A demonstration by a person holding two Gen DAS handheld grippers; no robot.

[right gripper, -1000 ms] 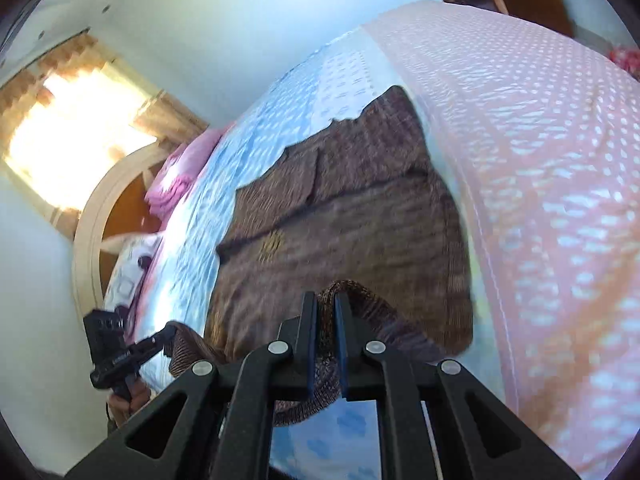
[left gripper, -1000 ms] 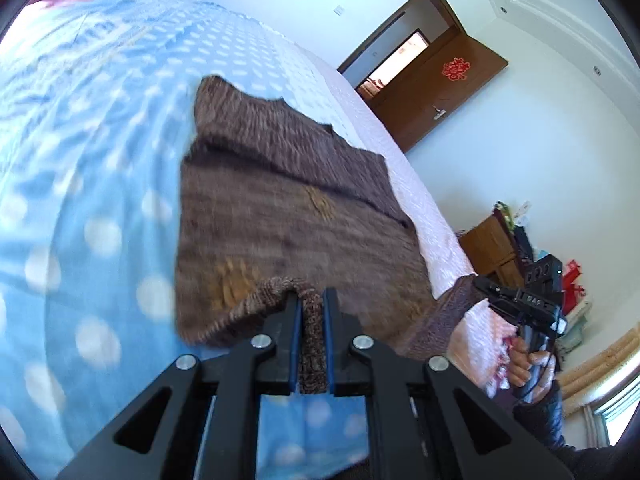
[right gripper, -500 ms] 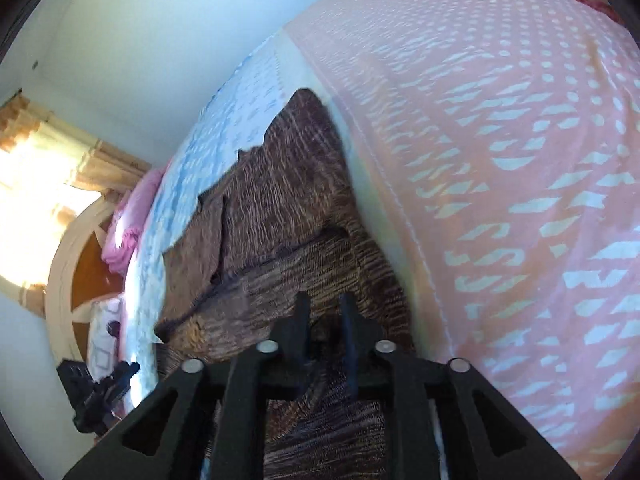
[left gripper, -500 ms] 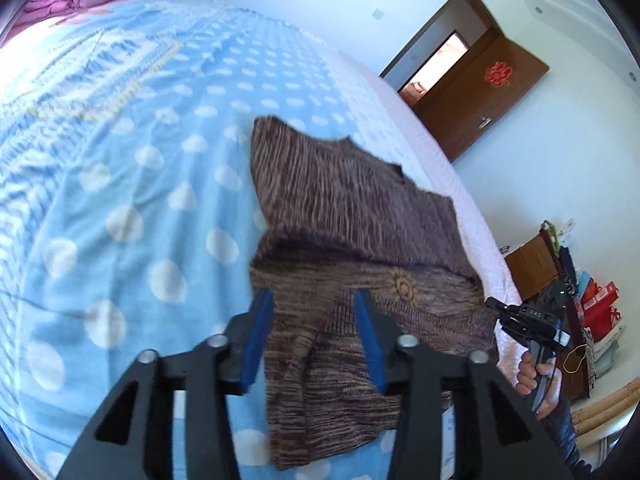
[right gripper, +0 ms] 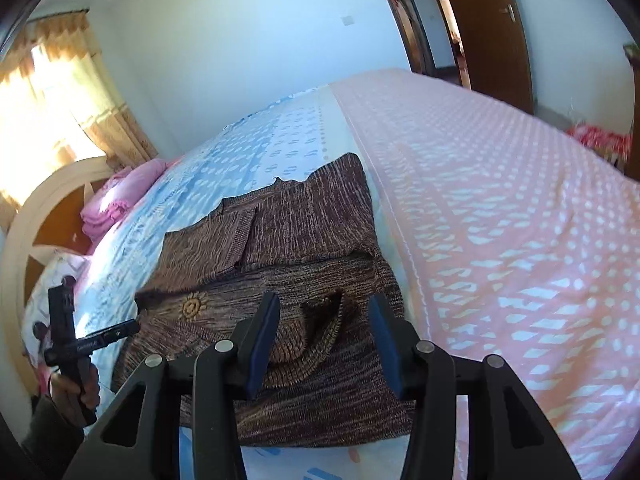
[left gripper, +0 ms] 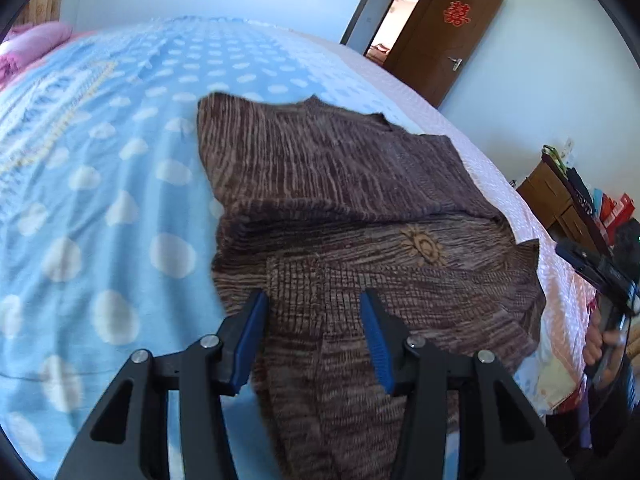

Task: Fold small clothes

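Observation:
A brown knit sweater [left gripper: 340, 184] with a sun motif [left gripper: 424, 246] lies on the bed, its lower part folded up over the body. My left gripper [left gripper: 314, 300] hovers open over the near left part of the fold, its blue pads clear of the knit. In the right wrist view the same sweater [right gripper: 304, 224] lies ahead. My right gripper [right gripper: 325, 304] is opening, with a raised sleeve cuff [right gripper: 324, 320] lying loose between its pads. A person's hand [left gripper: 600, 340] holds the right gripper's handle at the right edge.
The bed carries a blue dotted blanket [left gripper: 100, 160] on the left and a pink patterned cover [right gripper: 500, 220] on the right. Pink pillows [right gripper: 124, 196] lie by the headboard [right gripper: 40, 216]. A brown door [left gripper: 440, 36] and a cluttered wooden cabinet [left gripper: 560, 200] stand beyond.
Both grippers were shut on the sweater's edge and have let it go. The carried part now lies folded over the body. The left gripper moved forward and lower.

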